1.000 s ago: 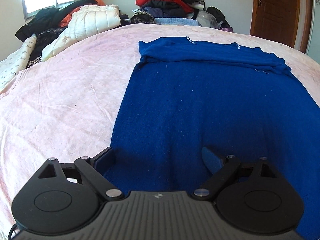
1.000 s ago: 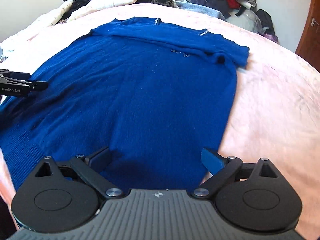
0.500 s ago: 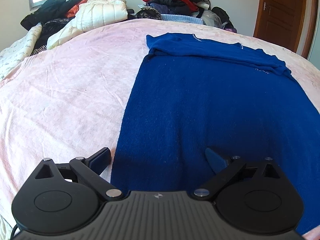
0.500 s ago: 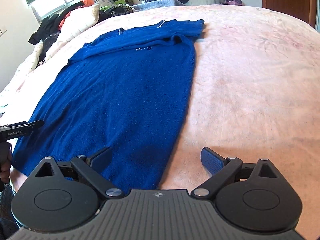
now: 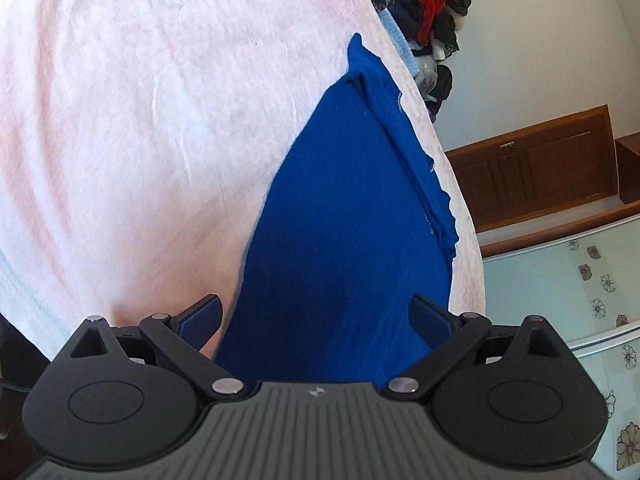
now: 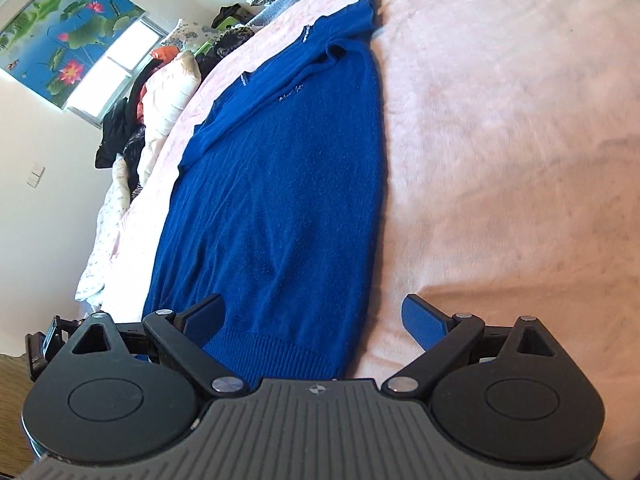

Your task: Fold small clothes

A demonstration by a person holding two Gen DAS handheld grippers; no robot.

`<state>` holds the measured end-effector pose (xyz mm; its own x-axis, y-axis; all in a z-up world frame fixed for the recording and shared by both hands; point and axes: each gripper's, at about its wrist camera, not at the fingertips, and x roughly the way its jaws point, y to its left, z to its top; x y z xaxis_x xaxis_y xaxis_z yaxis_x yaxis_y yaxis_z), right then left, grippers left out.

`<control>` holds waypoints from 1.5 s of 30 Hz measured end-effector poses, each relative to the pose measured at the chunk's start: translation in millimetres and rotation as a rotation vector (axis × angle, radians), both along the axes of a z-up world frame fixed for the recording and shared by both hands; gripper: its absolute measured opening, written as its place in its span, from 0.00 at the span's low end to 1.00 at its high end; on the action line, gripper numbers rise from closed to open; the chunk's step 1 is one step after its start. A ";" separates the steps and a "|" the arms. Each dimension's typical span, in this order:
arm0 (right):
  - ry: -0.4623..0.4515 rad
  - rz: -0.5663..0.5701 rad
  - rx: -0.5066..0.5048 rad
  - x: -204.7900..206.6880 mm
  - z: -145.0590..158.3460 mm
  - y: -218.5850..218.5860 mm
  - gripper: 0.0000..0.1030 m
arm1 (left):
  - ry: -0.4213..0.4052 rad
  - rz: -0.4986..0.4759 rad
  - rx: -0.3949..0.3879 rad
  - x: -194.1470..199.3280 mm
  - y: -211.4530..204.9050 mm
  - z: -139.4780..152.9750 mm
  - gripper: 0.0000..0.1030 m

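The blue sweater [image 6: 280, 184] is lying flat on the pink bedspread [image 6: 500, 140], sleeves already folded across its far end, ribbed hem [image 6: 276, 354] nearest you. Your left tongs [image 5: 316, 314] are standing released and have just been widening, nothing pinched, straddling the sweater's near left edge. Your right tongs [image 6: 314, 314] are also standing released, hovering over the hem's right corner; one pad is over knit, the other over bare bedspread. Judgement: you are lining up to take both hem corners. Bring each pair down so one pad is sliding under the rib, catching both layers but not the bedspread. Clench evenly, then be lifting both corners level so the fold runs straight towards the far end.
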<state>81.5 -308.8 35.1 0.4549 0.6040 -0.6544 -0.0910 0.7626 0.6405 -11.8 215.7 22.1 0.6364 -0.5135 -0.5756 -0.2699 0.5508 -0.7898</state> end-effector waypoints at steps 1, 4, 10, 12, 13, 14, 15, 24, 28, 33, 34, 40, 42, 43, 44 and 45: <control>0.004 0.004 0.004 -0.7 -0.2 0.9 0.94 | 0.010 -0.017 -0.006 0.9 -3.8 -0.1 0.97; 0.026 0.009 0.039 -3.0 -1.8 -0.2 0.94 | 0.037 -0.057 -0.019 4.7 -14.2 -2.8 0.71; 0.098 -0.018 0.164 -7.8 -10.5 -11.7 0.92 | 0.094 -0.097 0.013 12.1 -21.7 -9.1 0.36; 0.132 -0.031 0.204 -9.4 -13.9 -17.4 0.90 | 0.095 -0.104 0.018 13.0 -23.0 -9.1 0.36; 0.146 -0.034 0.221 -10.2 -15.6 -19.7 0.89 | 0.095 -0.107 0.018 14.6 -23.3 -9.1 0.36; 0.158 -0.037 0.237 -11.4 -17.4 -21.7 0.88 | 0.097 -0.108 0.018 14.9 -23.1 -9.2 0.36; 0.170 -0.038 0.255 -12.6 -19.4 -23.1 0.88 | 0.098 -0.109 0.015 15.1 -22.0 -9.4 0.36; 0.219 0.029 0.296 -14.6 -26.2 5.0 0.61 | 0.099 -0.148 0.042 24.5 -27.5 -6.7 0.36; 0.266 0.028 0.232 -14.8 -35.5 12.4 0.11 | 0.103 -0.162 0.090 27.3 -30.8 -4.4 0.30; 0.286 0.024 0.272 -16.9 -42.4 10.0 0.12 | 0.111 -0.170 0.105 28.8 -31.2 -3.7 0.25; 0.287 0.024 0.274 -17.0 -42.4 9.7 0.12 | 0.117 -0.173 0.121 29.7 -31.9 -3.1 0.22; 0.243 0.027 0.245 -18.3 -33.8 12.7 0.11 | 0.122 -0.196 0.258 31.8 -40.8 7.9 0.06; 0.223 0.042 0.258 -18.6 -27.4 14.5 0.11 | 0.111 -0.202 0.259 32.0 -42.8 12.7 0.06; 0.213 0.048 0.268 -17.3 -23.4 15.5 0.11 | 0.107 -0.202 0.259 32.5 -43.2 15.4 0.06; 0.203 0.053 0.274 -16.4 -20.1 15.5 0.11 | 0.097 -0.205 0.253 33.6 -43.3 18.6 0.06; 0.192 0.059 0.284 -15.3 -16.8 15.2 0.11 | 0.086 -0.204 0.245 34.6 -43.3 21.7 0.06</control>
<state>66.2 -293.6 18.2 0.2985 0.7958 -0.5269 0.0126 0.5487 0.8359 22.8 172.4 43.8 0.4784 -0.4651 -0.7449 -0.1939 0.7714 -0.6062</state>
